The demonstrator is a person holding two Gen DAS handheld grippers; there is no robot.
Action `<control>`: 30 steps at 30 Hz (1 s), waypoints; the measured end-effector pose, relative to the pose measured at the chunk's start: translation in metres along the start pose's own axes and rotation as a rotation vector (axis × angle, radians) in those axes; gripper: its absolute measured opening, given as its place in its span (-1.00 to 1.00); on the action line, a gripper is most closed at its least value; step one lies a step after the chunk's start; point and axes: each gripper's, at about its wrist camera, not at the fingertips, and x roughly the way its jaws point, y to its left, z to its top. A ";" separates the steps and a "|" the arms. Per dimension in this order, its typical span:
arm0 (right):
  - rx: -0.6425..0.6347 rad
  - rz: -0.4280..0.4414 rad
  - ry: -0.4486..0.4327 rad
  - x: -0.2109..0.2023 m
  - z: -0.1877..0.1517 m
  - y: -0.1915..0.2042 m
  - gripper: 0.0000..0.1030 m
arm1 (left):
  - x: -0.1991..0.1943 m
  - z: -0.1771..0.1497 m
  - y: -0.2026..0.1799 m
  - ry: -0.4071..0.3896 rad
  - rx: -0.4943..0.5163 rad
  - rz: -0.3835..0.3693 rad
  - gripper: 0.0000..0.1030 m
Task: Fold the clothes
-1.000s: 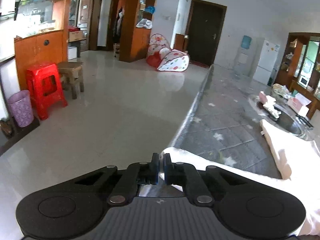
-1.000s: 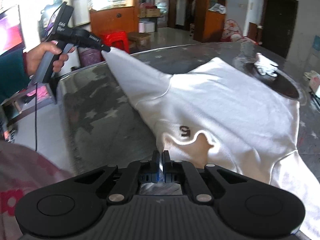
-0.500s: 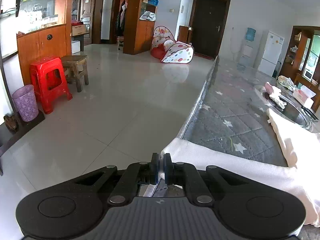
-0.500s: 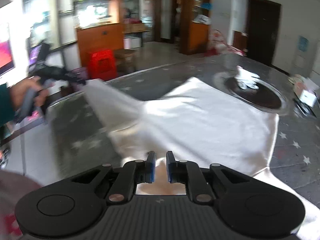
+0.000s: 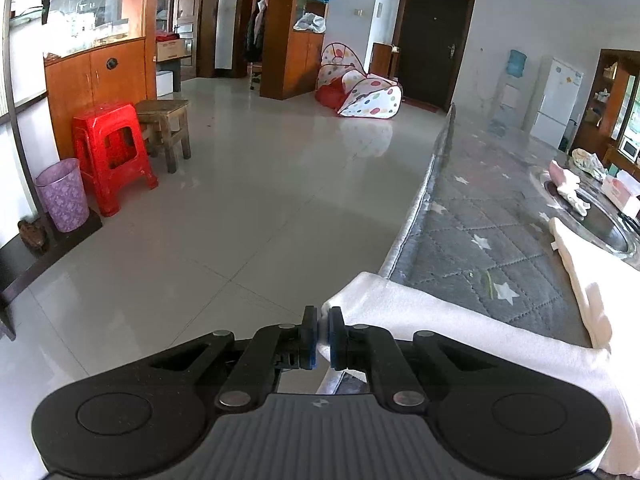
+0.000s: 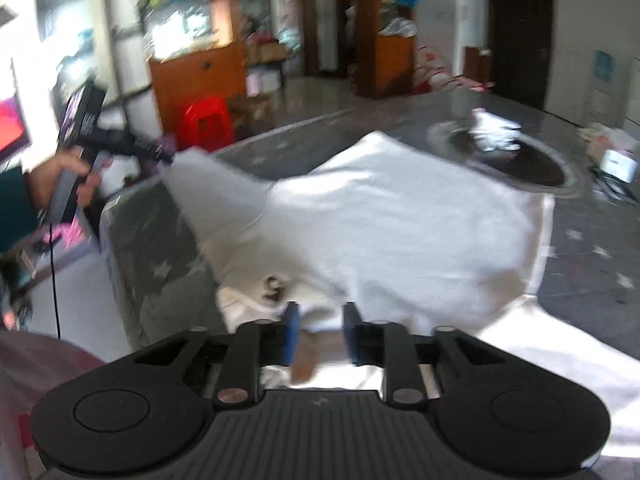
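Note:
A white sweatshirt (image 6: 400,216) lies spread on the grey star-patterned table cover (image 6: 148,232). My left gripper (image 5: 323,334) is shut on the end of one sleeve (image 5: 440,320), stretched out past the table's edge over the floor. In the right wrist view a hand (image 6: 60,172) holds that left gripper (image 6: 160,156), which pinches the sleeve tip. My right gripper (image 6: 318,332) hovers over the neckline near the small dark logo (image 6: 274,284). Its jaws are opening, with collar fabric lying loose between the pads. The right view is blurred.
A dark glass turntable (image 6: 520,160) with a crumpled white cloth (image 6: 492,132) sits at the table's far side, a tissue box (image 5: 620,196) beside it. On the tiled floor to the left stand a red stool (image 5: 112,152), a wooden stool (image 5: 164,128) and a purple bin (image 5: 64,194).
The right gripper's jaws have parted and let go of the neckline, and it has shifted a little. The left gripper still pinches the sleeve end in about the same place.

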 end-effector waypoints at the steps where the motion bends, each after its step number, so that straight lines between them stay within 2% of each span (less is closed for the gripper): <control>1: 0.017 -0.023 -0.011 -0.005 -0.001 -0.007 -0.45 | 0.000 0.000 0.000 0.002 0.000 0.001 -0.83; 7: 0.144 -0.244 -0.010 -0.020 -0.020 -0.069 -0.39 | -0.004 0.003 0.000 -0.002 0.002 0.006 -0.80; 12: 0.255 -0.364 0.036 -0.021 -0.048 -0.112 -0.34 | -0.015 0.005 -0.007 -0.019 0.020 0.008 -0.79; 14: 0.291 -0.396 0.036 -0.028 -0.058 -0.125 -0.24 | -0.020 0.008 -0.010 -0.030 0.029 0.006 -0.78; 18: 0.335 -0.487 0.035 -0.042 -0.065 -0.144 -0.24 | -0.029 0.014 -0.022 -0.042 0.053 -0.027 -0.78; 21: 0.343 -0.492 0.004 -0.048 -0.060 -0.151 -0.23 | -0.034 0.016 -0.044 -0.047 0.086 -0.095 -0.77; 24: 0.339 -0.462 -0.028 -0.042 -0.049 -0.155 -0.17 | -0.039 0.015 -0.071 -0.048 0.130 -0.178 -0.73; 30: 0.363 -0.465 0.005 -0.017 -0.050 -0.172 -0.15 | -0.038 0.001 -0.131 0.011 0.187 -0.362 -0.72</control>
